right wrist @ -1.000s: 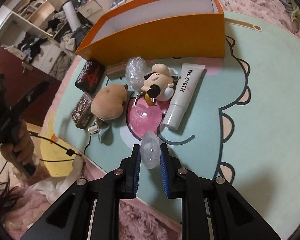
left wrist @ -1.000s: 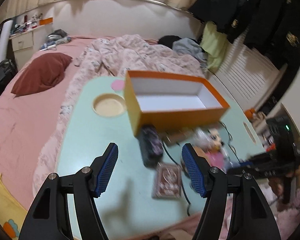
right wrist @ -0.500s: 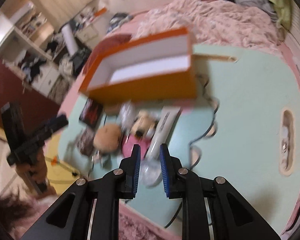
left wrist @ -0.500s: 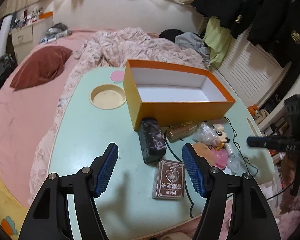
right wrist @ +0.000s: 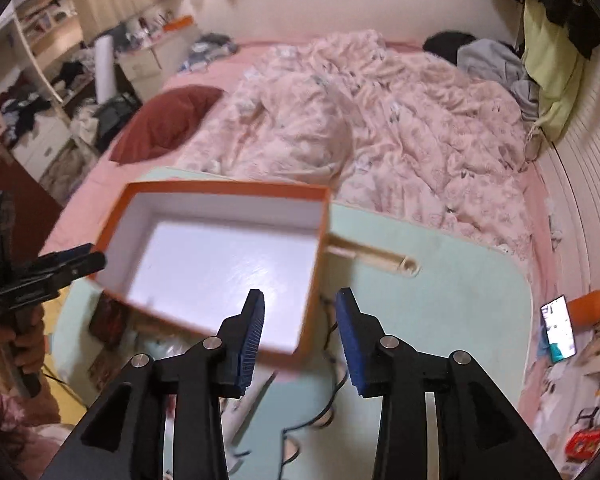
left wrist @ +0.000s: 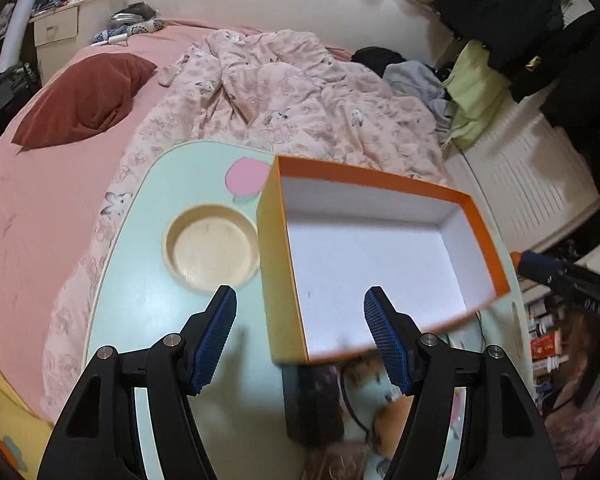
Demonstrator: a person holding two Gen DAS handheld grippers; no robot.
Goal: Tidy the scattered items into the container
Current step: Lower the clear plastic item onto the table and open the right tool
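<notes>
Both grippers now hover over the box, having risen from the clutter. From the left wrist, the left gripper [left wrist: 300, 320] has its jaws spread with nothing between them, above the near-left corner of the box [left wrist: 380, 256], which sits on the table [left wrist: 148, 304]; a dark pouch [left wrist: 314, 404] lies just below it. From the right wrist, the right gripper [right wrist: 300, 332] has just been opening, jaws parted and empty, over the box's [right wrist: 220, 264] near-right corner.

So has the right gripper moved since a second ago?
Yes. The right gripper has risen from beside the scattered items to the orange box, its jaws have just been opening, and nothing shows between them.
</notes>
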